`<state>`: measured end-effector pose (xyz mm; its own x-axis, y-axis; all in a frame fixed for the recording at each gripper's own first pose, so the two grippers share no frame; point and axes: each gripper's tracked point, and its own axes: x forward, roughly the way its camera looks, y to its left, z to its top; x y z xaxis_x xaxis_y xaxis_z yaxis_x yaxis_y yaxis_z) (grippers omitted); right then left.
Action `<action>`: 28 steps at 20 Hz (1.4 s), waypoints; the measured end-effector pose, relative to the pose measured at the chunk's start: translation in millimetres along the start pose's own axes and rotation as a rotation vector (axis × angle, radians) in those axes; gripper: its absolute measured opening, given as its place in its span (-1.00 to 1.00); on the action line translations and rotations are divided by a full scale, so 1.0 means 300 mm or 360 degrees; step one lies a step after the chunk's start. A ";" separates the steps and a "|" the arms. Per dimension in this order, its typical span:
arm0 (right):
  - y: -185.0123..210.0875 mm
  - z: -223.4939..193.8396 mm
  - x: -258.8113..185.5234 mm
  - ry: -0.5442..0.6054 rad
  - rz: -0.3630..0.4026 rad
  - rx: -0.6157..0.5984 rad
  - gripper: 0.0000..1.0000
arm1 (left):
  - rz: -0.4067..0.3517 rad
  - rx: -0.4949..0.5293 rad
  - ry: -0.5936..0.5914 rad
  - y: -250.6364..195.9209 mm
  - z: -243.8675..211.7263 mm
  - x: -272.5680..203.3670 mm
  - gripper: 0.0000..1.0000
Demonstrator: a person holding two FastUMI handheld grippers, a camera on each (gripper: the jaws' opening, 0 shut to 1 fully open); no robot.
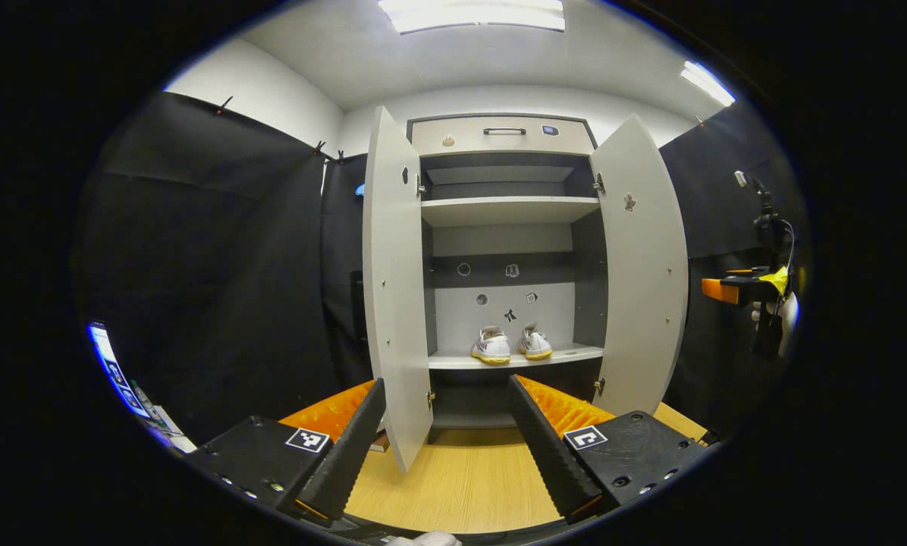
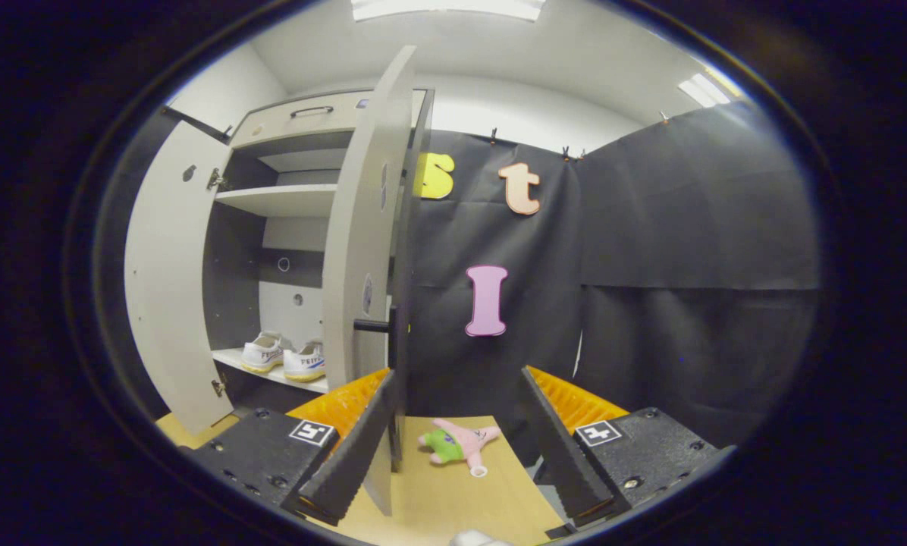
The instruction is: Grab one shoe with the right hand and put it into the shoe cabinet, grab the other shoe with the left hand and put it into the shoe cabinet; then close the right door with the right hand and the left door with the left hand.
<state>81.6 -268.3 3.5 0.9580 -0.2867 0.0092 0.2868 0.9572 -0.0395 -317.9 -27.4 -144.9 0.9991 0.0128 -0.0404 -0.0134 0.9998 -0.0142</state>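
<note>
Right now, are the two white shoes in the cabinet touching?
Apart. The left gripper view shows a narrow gap of shelf between the left shoe and right shoe.

A shoe cabinet (image 1: pixel 504 250) stands ahead with its left door (image 1: pixel 394 288) and right door (image 1: pixel 641 273) open; two white shoes (image 1: pixel 511 345) sit side by side on its lower shelf (image 1: pixel 575 353); the left gripper (image 1: pixel 447 444) has its jaws spread apart, holding nothing, above the wooden floor (image 1: pixel 461 478).

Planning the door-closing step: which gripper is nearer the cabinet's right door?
Right. The right gripper sits just outside the right door, its edge by its fingers. The left gripper faces the cabinet's middle, farther back.
</note>
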 end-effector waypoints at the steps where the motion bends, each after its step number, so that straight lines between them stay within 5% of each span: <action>1: -0.015 0.002 0.036 0.0010 -0.0007 0.0007 1.00 | 0.0019 -0.0007 0.0001 -0.002 -0.002 0.005 0.93; 16: 0.106 0.028 0.108 -0.0005 0.0182 0.0023 0.80 | 0.0051 -0.0056 0.0028 0.007 -0.008 0.059 0.93; 28: 0.611 0.036 0.107 0.0025 0.0531 0.0066 0.81 | 0.0150 -0.0030 0.0040 0.158 0.006 0.007 0.94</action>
<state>165.1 -101.7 7.3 0.9990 0.0425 -0.0130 -0.0425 0.9991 0.0030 -316.4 20.1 -143.9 0.9921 0.1059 -0.0677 -0.1080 0.9938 -0.0277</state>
